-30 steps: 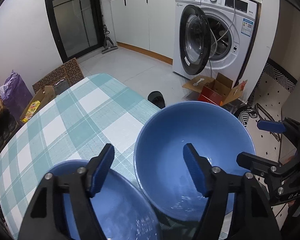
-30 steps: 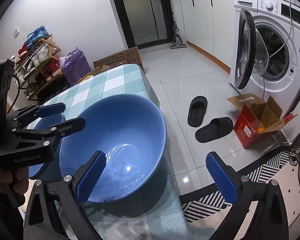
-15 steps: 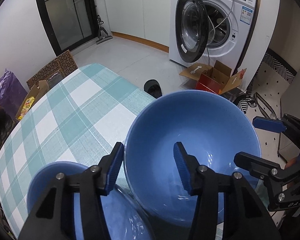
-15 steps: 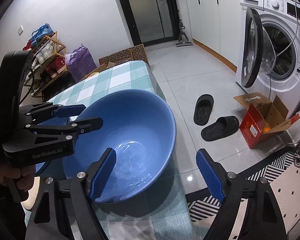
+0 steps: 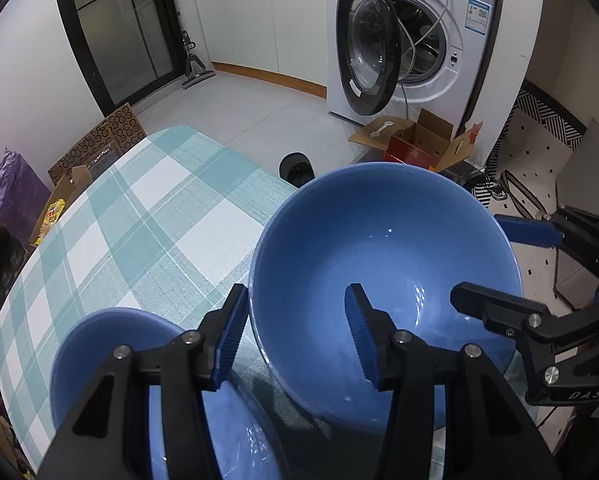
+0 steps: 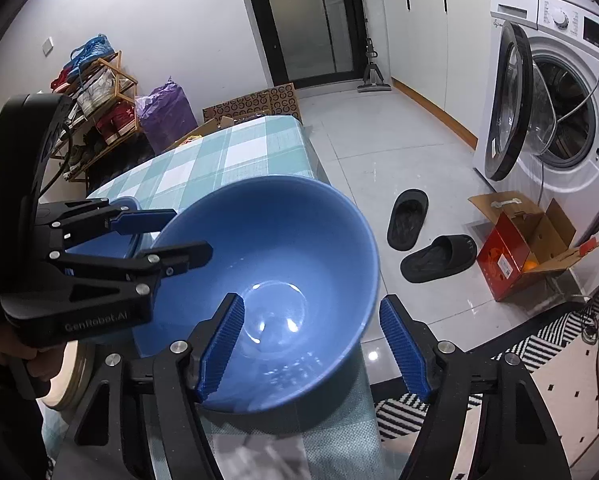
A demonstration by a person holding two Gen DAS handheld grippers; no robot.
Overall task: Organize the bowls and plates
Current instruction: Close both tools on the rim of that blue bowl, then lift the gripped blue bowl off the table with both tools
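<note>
A: Left wrist view: our left tool [image 5: 295, 330] straddles the near-left rim of the large blue bowl [image 5: 383, 280], one pad outside, one inside, with a moderate gap and, as far as we can tell, neither pad pressing the wall yet; the smaller blue bowl [image 5: 99, 344] sits just left of the large bowl on the counter [image 5: 139, 220].

B: From the right wrist, our right tool [image 6: 311, 344] straddles the large bowl's opposite rim the same way, jaws apart; its outer pad looks clear of the wall.

A: The large bowl rests close to the counter's edge, so we judge a slip would send it toward the floor; we should seat both pads deep over the rim before squeezing.

B: Agreed; we close evenly on both sides, lift level, then carry it away from the edge; the glaze looks slick, so no tilting.
</note>
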